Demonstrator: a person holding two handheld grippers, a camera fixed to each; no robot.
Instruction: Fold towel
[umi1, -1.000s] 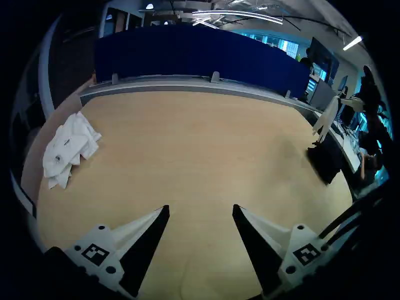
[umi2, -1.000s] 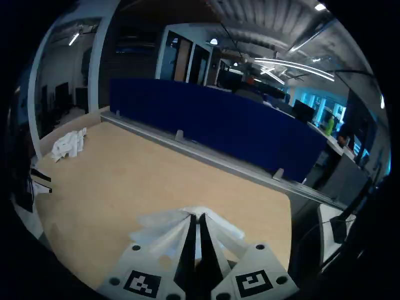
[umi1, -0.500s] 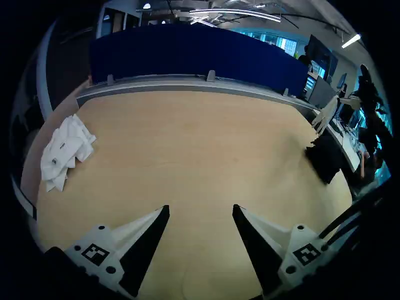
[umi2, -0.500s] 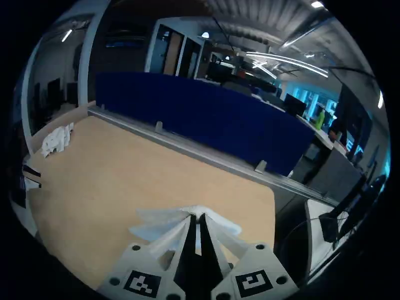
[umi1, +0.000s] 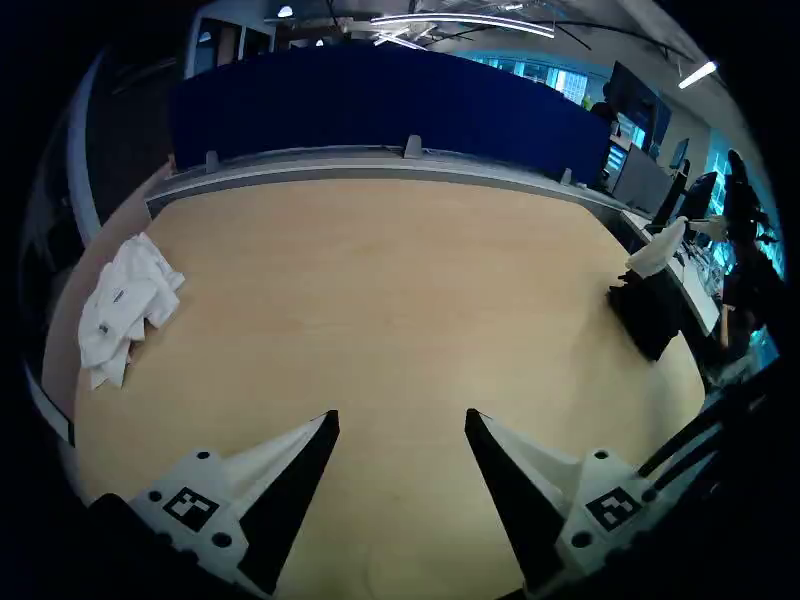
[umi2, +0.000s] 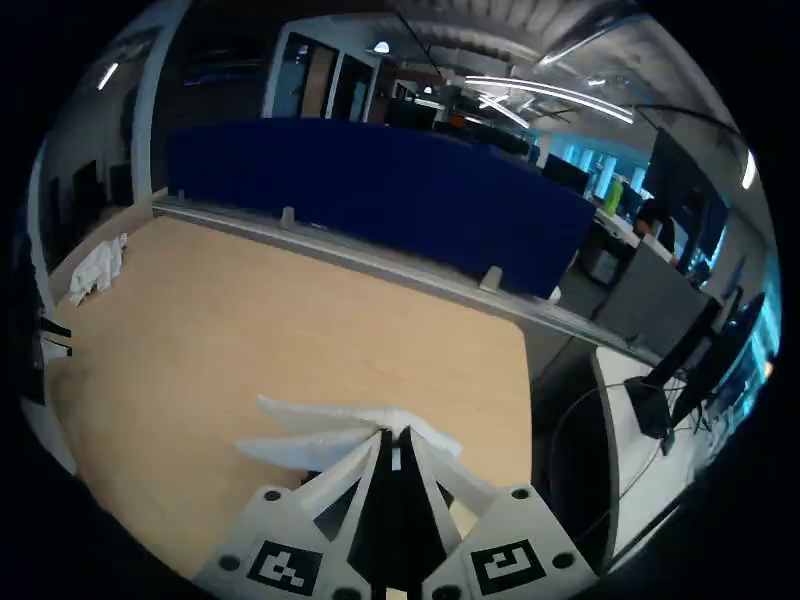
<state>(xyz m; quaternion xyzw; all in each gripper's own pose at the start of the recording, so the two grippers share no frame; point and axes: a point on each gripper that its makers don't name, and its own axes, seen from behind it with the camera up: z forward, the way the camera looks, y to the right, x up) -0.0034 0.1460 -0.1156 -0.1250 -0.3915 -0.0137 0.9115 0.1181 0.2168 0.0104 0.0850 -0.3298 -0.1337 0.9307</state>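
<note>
Carrying step: right hand-held gripper (umi2: 397, 434) clamps white cloth towel (umi2: 330, 422); left hand-held gripper (umi1: 400, 411) open, empty. Next, presumably: lay it flat.

Showing white, wedge-shaped fingers (umi1: 250, 465) on the left gripper (umi1: 400, 412), tapering to points, carrying black inner pads (umi1: 292, 488), wearing square black-and-white markers (umi1: 190, 507) beside small dark screw holes (umi1: 203, 455); repeating likewise on the right gripper (umi2: 397, 432).
</note>
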